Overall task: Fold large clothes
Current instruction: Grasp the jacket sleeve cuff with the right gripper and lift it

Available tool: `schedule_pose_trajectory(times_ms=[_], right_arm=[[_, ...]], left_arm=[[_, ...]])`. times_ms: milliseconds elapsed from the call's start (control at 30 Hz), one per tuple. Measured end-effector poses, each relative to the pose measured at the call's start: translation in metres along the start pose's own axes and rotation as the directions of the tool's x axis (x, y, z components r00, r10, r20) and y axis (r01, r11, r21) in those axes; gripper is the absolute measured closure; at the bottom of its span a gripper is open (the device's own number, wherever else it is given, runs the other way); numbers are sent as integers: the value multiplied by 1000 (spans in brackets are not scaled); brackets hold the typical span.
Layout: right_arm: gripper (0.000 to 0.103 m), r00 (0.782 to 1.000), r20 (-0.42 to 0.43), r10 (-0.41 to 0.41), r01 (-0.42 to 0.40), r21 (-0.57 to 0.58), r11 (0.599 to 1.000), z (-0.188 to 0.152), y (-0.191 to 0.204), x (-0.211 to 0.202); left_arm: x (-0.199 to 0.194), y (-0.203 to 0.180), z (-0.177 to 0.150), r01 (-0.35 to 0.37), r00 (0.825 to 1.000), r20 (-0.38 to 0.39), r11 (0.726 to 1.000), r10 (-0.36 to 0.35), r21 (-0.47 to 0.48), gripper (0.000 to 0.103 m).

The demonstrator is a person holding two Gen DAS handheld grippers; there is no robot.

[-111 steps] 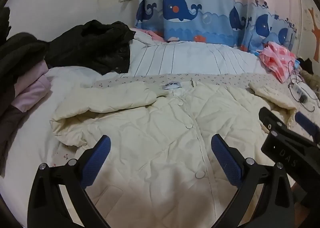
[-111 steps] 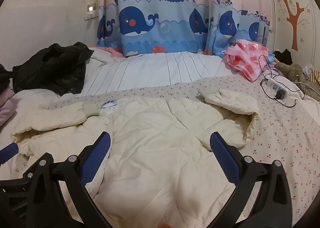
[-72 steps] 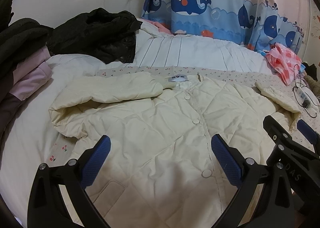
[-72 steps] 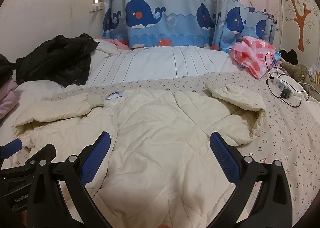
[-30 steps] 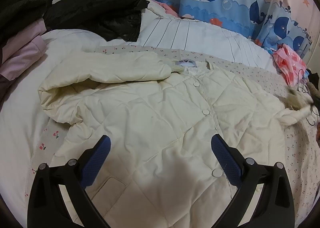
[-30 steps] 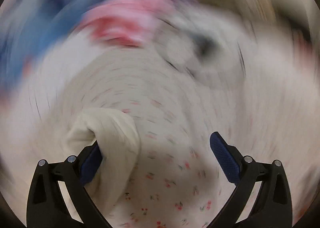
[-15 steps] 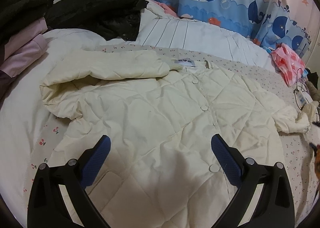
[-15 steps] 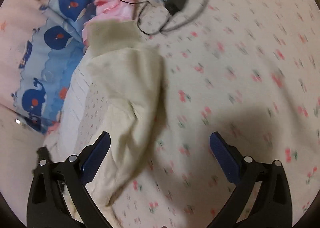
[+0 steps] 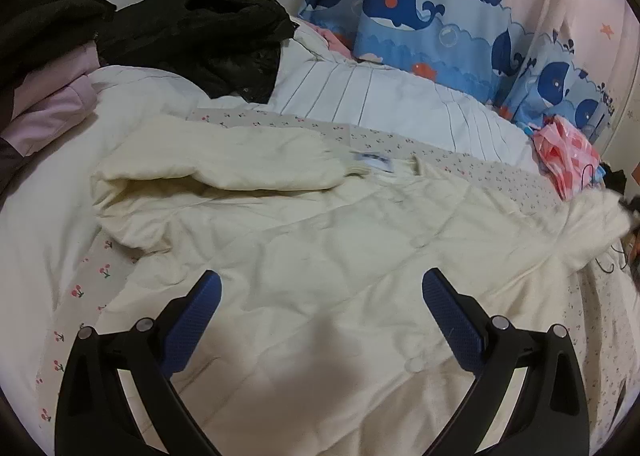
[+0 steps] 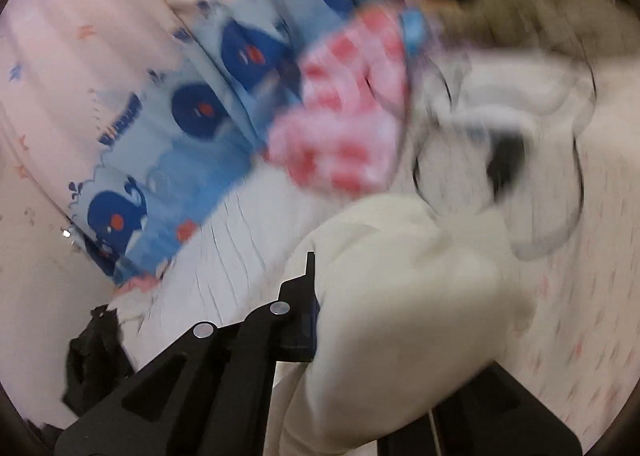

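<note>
The left wrist camera looks down across the cream jacket (image 9: 320, 240) towards the far whale curtain (image 9: 404, 8). The right wrist camera sits close, tilted, sharing that curtain and the pink bag (image 10: 344, 116)

Right gripper (image 10: 316, 316): jaws have just closed, from wide open half a second back, now clamped on the cream jacket's right sleeve (image 10: 400, 296). Sleeve cuff (image 9: 600, 216), earlier folded on the bed (image 9: 48, 216) near its right edge, is now lifted off the cherry-print sheet (image 10: 580, 316). Right wrist view rolled, blurred.
</note>
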State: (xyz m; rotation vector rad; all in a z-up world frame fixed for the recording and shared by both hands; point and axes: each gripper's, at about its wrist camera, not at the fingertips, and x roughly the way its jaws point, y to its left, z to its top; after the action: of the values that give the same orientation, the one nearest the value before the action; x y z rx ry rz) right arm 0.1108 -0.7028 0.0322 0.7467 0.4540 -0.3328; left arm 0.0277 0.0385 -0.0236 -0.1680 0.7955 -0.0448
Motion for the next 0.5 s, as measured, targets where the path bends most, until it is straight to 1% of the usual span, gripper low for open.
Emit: schedule_pose_trajectory(times_ms=[33, 67, 100, 133, 167, 200, 233, 267, 300, 333, 367, 400, 433, 500], right_arm=[[97, 998, -16, -60, 61, 11, 998, 2, -14, 14], [95, 994, -29, -108, 109, 23, 994, 0, -27, 20], [84, 987, -67, -148, 152, 58, 987, -8, -47, 36], [75, 971, -165, -175, 194, 106, 975, -22, -70, 50], [62, 953, -240, -186, 225, 146, 963, -41, -92, 54], [60, 953, -248, -175, 220, 169, 961, -51, -102, 51], [60, 964, -242, -108, 159, 204, 966, -70, -113, 33], [58, 969, -241, -46, 97, 207, 973, -85, -115, 13], [54, 970, -244, -12, 61, 191, 980, -96, -112, -2], [50, 963, -264, 61, -25, 138, 990, -119, -101, -35], [42, 948, -292, 123, -97, 101, 990, -139, -91, -59], [34, 920, -348, 181, -173, 57, 983, -169, -77, -89], [31, 876, -426, 227, -243, 18, 970, -202, -64, -116], [31, 789, -548, 277, -342, -16, 940, -257, -43, -155]], left_arm=[[7, -2, -3, 3, 1000, -26, 1000, -3, 4, 6], [16, -4, -8, 4, 998, -64, 1000, -4, 8, 6], [26, -5, -12, 4, 994, -105, 1000, -3, 11, 6], [33, -6, -16, 5, 990, -142, 1000, -4, 11, 6], [38, -7, -19, 9, 986, -166, 1000, -7, 11, 6], [44, -8, -22, 12, 982, -191, 1000, -9, 13, 6], [45, -8, -24, 8, 981, -195, 1000, -5, 17, 6], [43, -8, -23, 3, 982, -190, 1000, 1, 21, 6], [36, -8, -22, 1, 986, -169, 1000, 3, 25, 6], [28, -9, -21, 2, 989, -145, 1000, 2, 28, 6], [14, -9, -20, 7, 994, -109, 999, -3, 32, 6], [6, -9, -20, 11, 996, -89, 999, -8, 36, 6], [-4, -9, -19, 18, 998, -68, 999, -15, 41, 6], [-28, -7, -18, 32, 999, -31, 999, -31, 41, 6]])
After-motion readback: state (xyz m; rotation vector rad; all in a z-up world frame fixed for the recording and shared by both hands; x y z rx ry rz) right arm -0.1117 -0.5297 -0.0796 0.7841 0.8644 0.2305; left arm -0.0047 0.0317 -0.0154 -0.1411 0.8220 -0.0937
